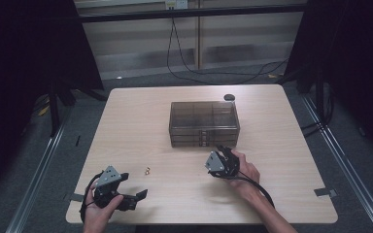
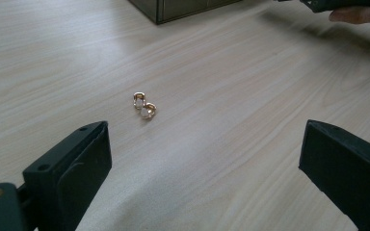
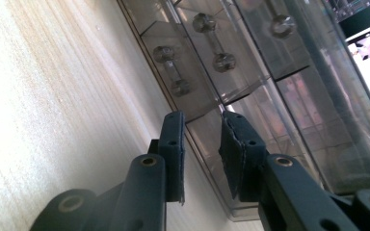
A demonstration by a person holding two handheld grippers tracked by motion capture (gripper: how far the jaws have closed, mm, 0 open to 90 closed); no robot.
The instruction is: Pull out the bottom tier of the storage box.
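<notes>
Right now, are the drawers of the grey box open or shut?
Shut. The drawer fronts of the box sit flush in the high view; the right gripper is at them, jaws slightly apart.

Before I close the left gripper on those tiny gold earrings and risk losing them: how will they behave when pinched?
The gold earrings look tiny and probably light, so the wide-open left gripper may nudge them away. Their shiny rounded hoops likely slip, and may skid on the smooth table.
</notes>
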